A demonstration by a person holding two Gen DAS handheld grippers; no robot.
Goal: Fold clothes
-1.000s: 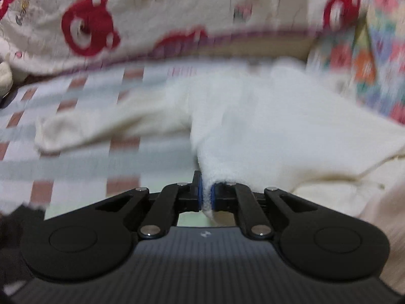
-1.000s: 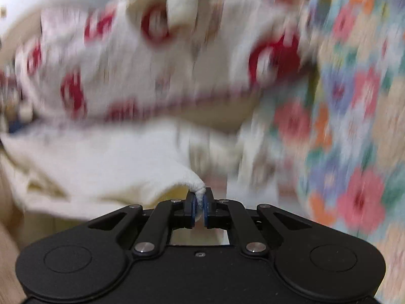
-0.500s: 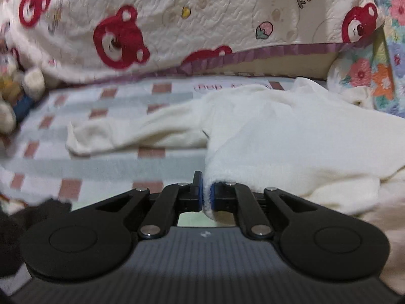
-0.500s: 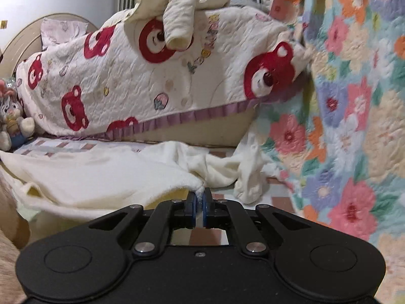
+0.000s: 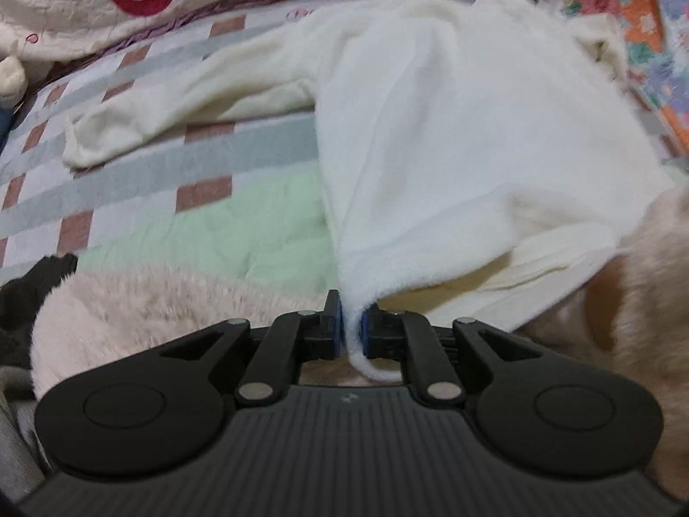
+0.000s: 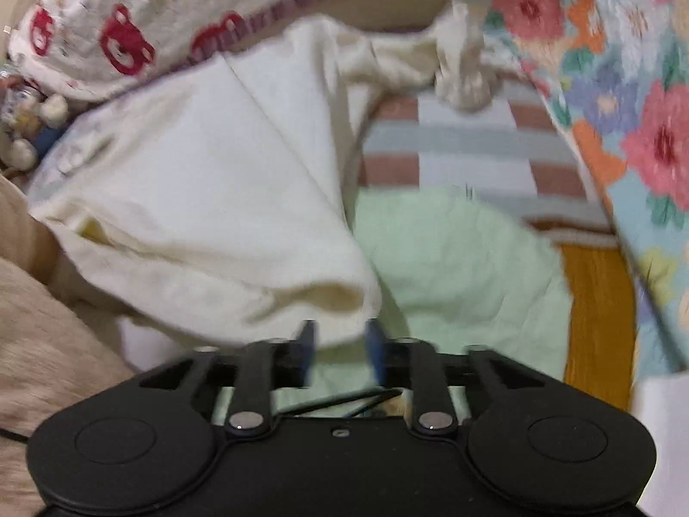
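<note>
Pinching the hem corner of the top (image 5: 430,138), your left tongs (image 5: 352,331) are clamped tight on the fleece, with a small loop of it poking out behind the pads. Your right tongs (image 6: 340,347) stand parted with a clear gap, the other hem corner lying just ahead of the pads and gripped by neither, as far as the blur lets you judge. That one-sided hold likely keeps the bottom edge taut and lifted while the far part rests on the bed (image 5: 142,172). The left view gives you the sleeve (image 5: 172,103) stretched flat leftward across the checks; the right view misses that but shows the opposite sleeve (image 6: 460,73) bunched near the floral quilt (image 6: 637,99), and a crease running down the body.
</note>
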